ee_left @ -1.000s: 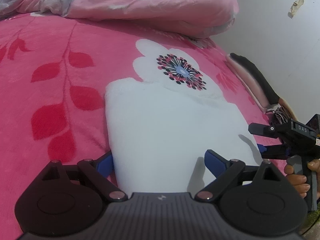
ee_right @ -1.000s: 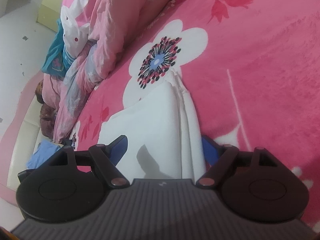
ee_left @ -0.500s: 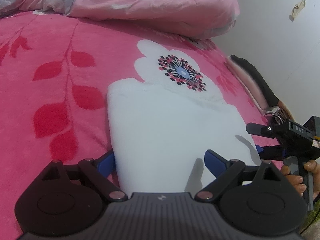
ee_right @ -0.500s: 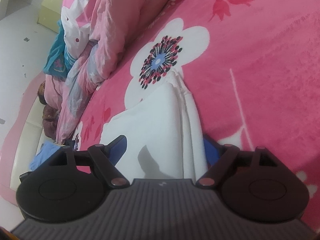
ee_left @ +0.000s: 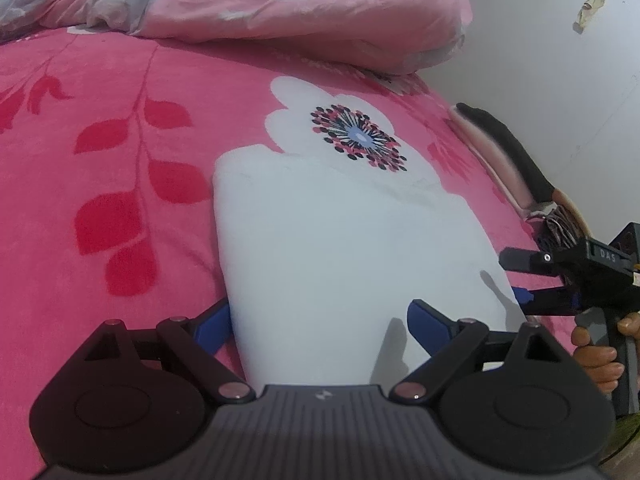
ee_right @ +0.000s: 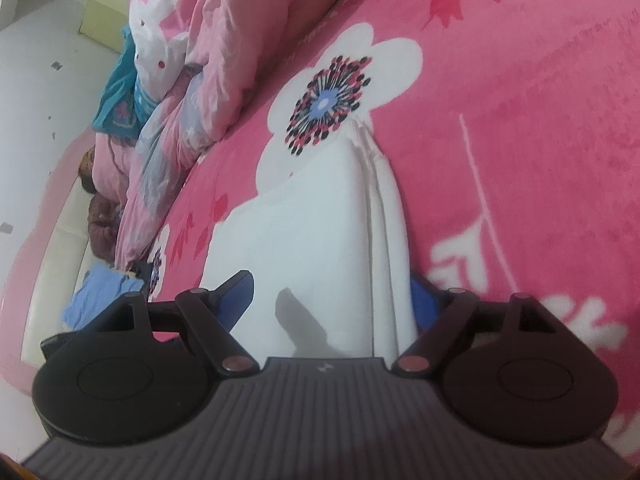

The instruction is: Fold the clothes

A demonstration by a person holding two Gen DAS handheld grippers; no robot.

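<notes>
One folded white cloth (ee_left: 344, 240) lies flat on the pink blanket (ee_left: 100, 168), with free blanket on all sides. Its long axis runs from the two grippers to the white flower print (ee_left: 320, 128), which its far edge touches. The left gripper (ee_left: 320, 320) and the right gripper (ee_right: 332, 292) both stand wide at its near corners, gripping nothing.

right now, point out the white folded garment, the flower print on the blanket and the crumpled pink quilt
white folded garment (ee_left: 340, 248), left wrist view, middle of its top layer
flower print (ee_right: 326, 100), right wrist view, its dark centre
crumpled pink quilt (ee_left: 304, 4), left wrist view, its bunched middle
</notes>
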